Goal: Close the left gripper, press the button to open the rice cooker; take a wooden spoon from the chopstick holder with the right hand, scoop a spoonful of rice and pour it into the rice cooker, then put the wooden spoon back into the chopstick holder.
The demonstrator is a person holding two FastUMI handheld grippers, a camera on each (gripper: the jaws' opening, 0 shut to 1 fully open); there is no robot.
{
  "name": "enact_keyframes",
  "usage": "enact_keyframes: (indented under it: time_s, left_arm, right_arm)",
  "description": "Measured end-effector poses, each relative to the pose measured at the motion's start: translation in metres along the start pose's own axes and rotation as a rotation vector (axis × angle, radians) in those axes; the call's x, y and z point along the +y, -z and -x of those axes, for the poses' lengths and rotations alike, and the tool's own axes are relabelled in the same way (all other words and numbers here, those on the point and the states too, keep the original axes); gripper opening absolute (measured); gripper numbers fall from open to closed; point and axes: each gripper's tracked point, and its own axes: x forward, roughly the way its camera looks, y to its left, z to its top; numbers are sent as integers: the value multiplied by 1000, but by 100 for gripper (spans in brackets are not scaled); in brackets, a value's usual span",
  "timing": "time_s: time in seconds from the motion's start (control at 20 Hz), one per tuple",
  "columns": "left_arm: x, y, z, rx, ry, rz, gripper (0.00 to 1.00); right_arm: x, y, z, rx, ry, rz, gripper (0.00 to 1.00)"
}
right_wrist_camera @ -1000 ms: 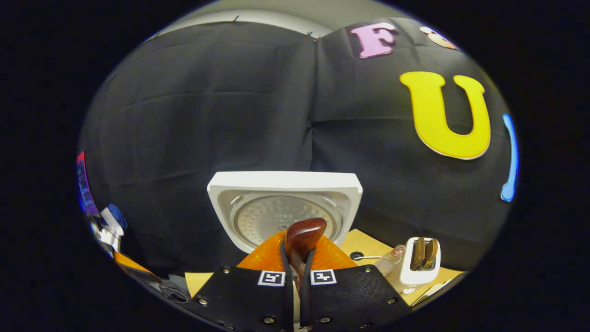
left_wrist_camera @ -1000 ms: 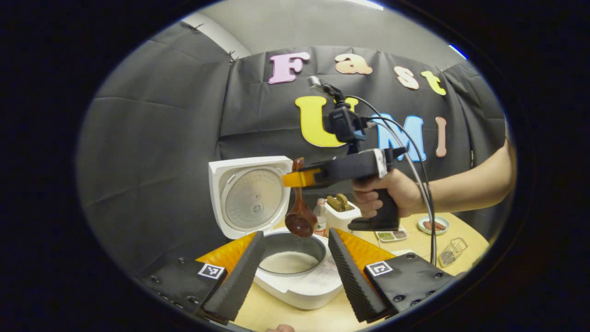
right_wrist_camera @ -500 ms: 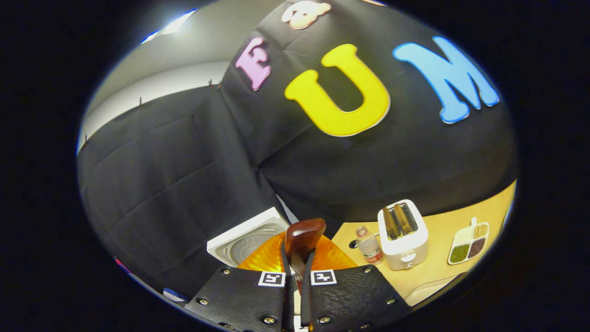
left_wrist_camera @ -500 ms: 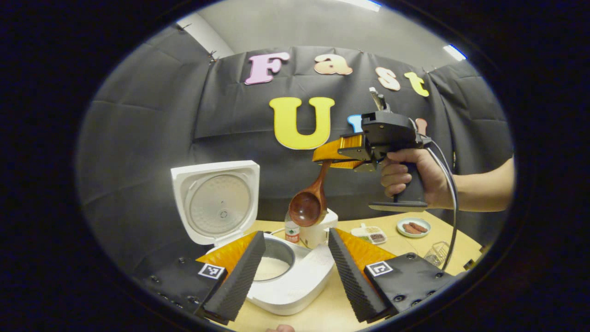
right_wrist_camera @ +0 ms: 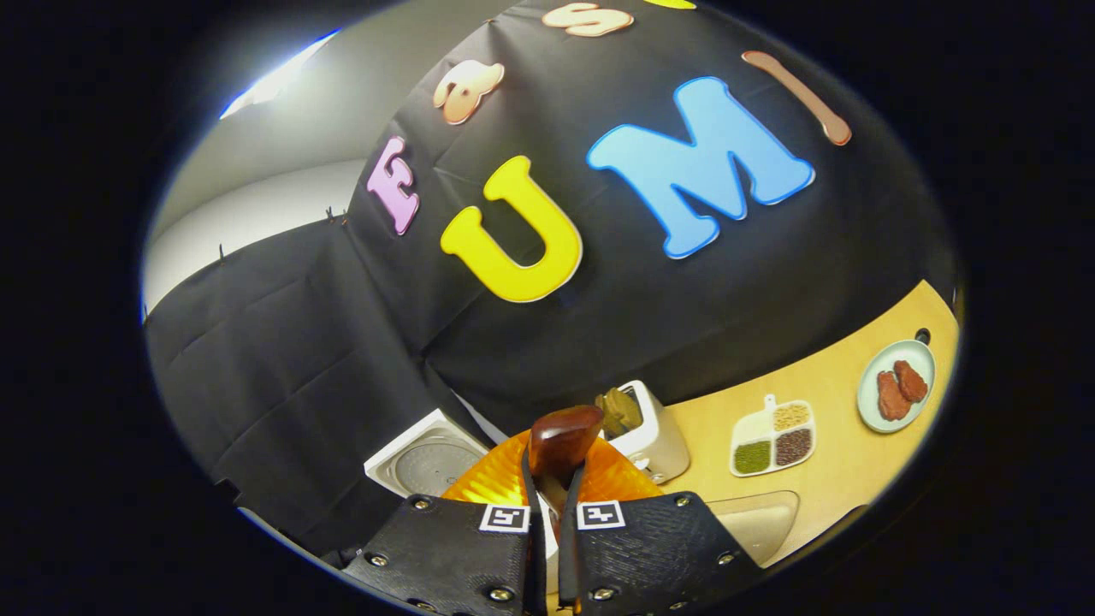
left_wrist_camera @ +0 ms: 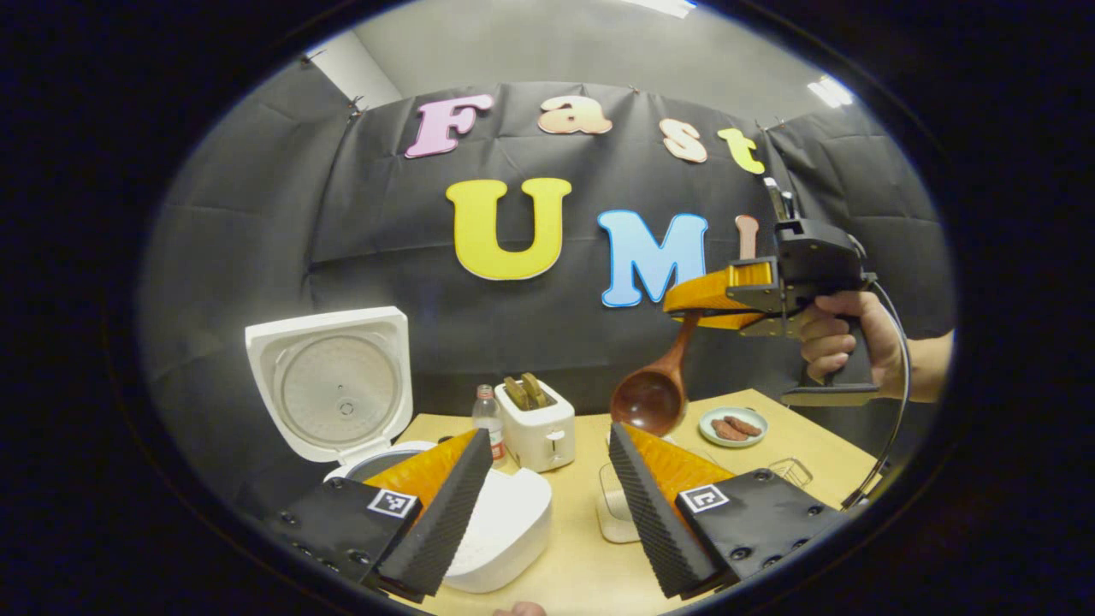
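The white rice cooker (left_wrist_camera: 505, 530) stands at the lower left with its lid (left_wrist_camera: 325, 385) raised; its lid (right_wrist_camera: 423, 462) also shows in the right gripper view. My left gripper (left_wrist_camera: 547, 445) is open in front of the cooker, nothing between its fingers. At the right, a hand (left_wrist_camera: 843, 342) holds my right gripper (left_wrist_camera: 710, 295) high above the table, shut on the handle of the wooden spoon (left_wrist_camera: 654, 389), whose bowl hangs down, well to the right of the cooker. In the right gripper view, my right gripper (right_wrist_camera: 552, 492) pinches the spoon handle (right_wrist_camera: 560, 436).
A white toaster (left_wrist_camera: 535, 423) and a small bottle (left_wrist_camera: 488, 411) stand behind the cooker. A clear container (left_wrist_camera: 612, 505) sits at mid-table, a plate of sausages (left_wrist_camera: 731, 425) and a small wire basket (left_wrist_camera: 791, 470) to the right. A divided dish (right_wrist_camera: 770, 436) lies beside the toaster (right_wrist_camera: 646, 428).
The right gripper has carried the spoon from above the cooker's pot off to the right and turned. The cooker has slid leftward in the left gripper view.
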Motion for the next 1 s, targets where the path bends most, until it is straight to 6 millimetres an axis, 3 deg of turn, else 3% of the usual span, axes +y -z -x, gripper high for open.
enact_keyframes:
  time_s: [0.3, 0.55, 0.8, 1.0]
  left_arm:
    - [-45, -14, -16, -9, 47, 16, 95]
    - [-76, -29, -28, -19, 89, -6, 95]
    - [-97, -34, -34, -15, 97, -20, 96]
    - [-109, -35, -35, -7, 91, -18, 96]
  right_arm:
    - [-69, -13, 68, -44, 120, -80, 6]
    - [-123, -20, 114, -68, 231, -84, 6]
    - [-174, -20, 152, -84, 350, -90, 6]
    - [-211, -13, 170, -71, 428, -81, 6]
